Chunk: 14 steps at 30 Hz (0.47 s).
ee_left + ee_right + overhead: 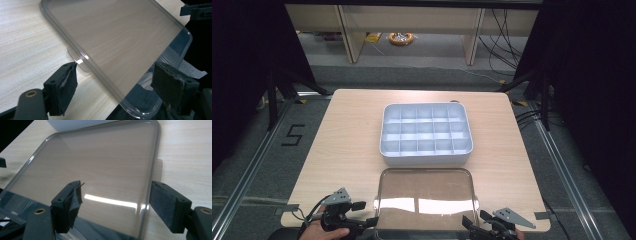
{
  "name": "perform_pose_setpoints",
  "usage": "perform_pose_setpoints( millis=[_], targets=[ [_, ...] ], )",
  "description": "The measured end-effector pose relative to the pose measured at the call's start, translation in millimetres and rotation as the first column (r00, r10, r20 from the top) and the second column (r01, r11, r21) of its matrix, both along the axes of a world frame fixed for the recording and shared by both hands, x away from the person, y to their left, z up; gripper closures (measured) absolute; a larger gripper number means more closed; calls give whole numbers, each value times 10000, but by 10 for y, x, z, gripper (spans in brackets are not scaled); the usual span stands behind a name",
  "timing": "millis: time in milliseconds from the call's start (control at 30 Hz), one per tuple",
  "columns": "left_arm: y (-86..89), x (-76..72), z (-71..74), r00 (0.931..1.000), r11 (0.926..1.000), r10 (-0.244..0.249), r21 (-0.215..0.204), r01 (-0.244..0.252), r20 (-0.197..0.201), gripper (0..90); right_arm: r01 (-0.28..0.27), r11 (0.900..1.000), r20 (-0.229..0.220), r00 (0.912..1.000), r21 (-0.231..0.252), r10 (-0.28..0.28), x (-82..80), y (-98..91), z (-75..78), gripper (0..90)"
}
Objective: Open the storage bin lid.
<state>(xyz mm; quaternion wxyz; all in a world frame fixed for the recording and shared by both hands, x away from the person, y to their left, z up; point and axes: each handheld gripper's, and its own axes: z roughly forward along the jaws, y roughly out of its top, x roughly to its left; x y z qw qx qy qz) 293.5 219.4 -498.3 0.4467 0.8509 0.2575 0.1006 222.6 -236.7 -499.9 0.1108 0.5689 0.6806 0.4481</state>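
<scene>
Table: pale wood grain, light beige. Lid I see as clear, smoky grey at its rim. Compartment tray: pale grey-white, gridded inside. My left tongs and right tongs: black, charcoal pads.

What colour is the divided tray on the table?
Pale grey-white, with a grid of compartments: tray. The high view shows it best.
</scene>
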Motion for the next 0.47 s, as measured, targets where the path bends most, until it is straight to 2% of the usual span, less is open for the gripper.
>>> perform_pose_setpoints(
  millis=[33, 67, 100, 167, 200, 300, 333, 367, 400, 433, 467],
  targets=[
    [0, -6, 6, 10000, 10000, 26, 0, -26, -46, 201, 24, 10000, 39, 10000, -60, -24, 2, -7, -4, 271],
    [2, -4, 10, 10000, 10000, 37, 39, -37, -40, 201, 314, 9992, -423, 9986, 238, -303, -34, 14, 30, 271],
    [3, -3, 9, 10000, 10000, 51, 57, -51, 5, 201, 265, 9989, -241, 9994, 385, -256, -26, 10, 18, 270],
    [-2, -1, 0, 10000, 10000, 32, -11, -32, 24, 201, 141, 9999, -194, 9997, -31, -141, -10, -20, 5, 271],
    [-4, 0, -3, 10000, 10000, 10, -37, -10, -15, 202, 91, 9997, -137, 9999, 205, -88, -7, -17, 1, 271],
    [-8, 3, -7, 10000, 10000, 45, 35, -45, -29, 202, 154, 9996, -201, 9997, -251, -159, -5, -33, 2, 271],
    [-6, 4, -5, 10000, 9999, 49, 136, -49, -2, 203, 195, 9996, -307, 9993, -192, -201, -8, -29, 3, 271],
    [2, 11, -1, 10000, 9995, -8, 306, 7, 22, 203, 248, 9994, -348, 9991, 223, -241, -6, -10, -7, 271],
    [2, 11, -1, 10000, 9995, -35, 326, 35, -13, 204, 30, 9999, -105, 9999, 129, -29, 16, -36, -26, 271],
    [1, 11, 0, 10000, 9994, -37, 351, 39, -50, 205, -61, 9997, -94, 9999, 220, 63, 19, -40, -28, 271],
    [2, 12, 0, 10000, 9992, -46, 396, 48, -40, 206, 94, 9998, -157, 9998, 171, -91, 15, -46, -24, 272]
  ],
)
